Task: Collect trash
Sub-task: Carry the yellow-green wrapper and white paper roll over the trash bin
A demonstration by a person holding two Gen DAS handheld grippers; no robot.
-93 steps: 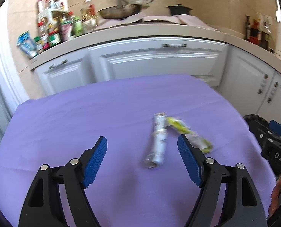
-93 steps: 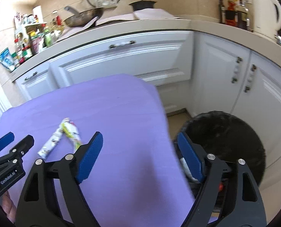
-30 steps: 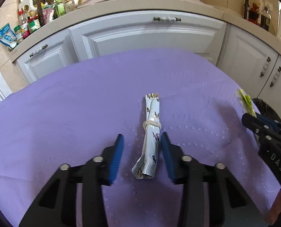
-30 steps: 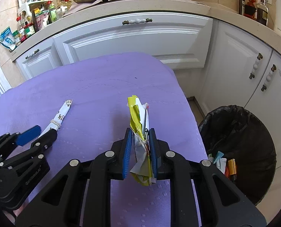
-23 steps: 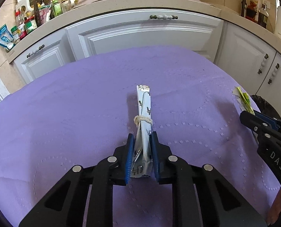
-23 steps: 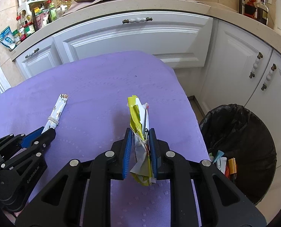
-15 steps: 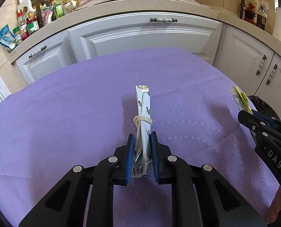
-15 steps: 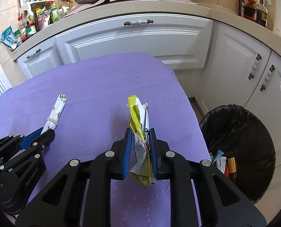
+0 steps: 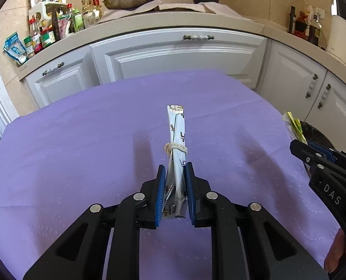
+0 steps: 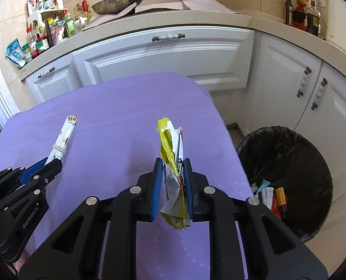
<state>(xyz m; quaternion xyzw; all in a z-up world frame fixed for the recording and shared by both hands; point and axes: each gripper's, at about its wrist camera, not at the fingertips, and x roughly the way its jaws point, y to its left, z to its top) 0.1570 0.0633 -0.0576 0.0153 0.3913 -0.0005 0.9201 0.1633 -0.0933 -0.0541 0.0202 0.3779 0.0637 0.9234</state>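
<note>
Both tools carry trash above the purple surface (image 9: pixel 79 140). The left tool (image 9: pixel 174 193) is clenched on a silver wrapper (image 9: pixel 177 144) tied with string, its long axis pointing forward. The right tool (image 10: pixel 171 186) grips a yellow-and-white wrapper bundle (image 10: pixel 170 140). The black bin (image 10: pixel 289 163) stands on the floor to the right, nearer the right hand.

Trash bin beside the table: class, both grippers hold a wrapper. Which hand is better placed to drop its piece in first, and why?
Right. The right gripper, shut on the yellow wrapper, is at the table edge nearest the black bin. The left gripper, holding the white wrapper, is farther away.
</note>
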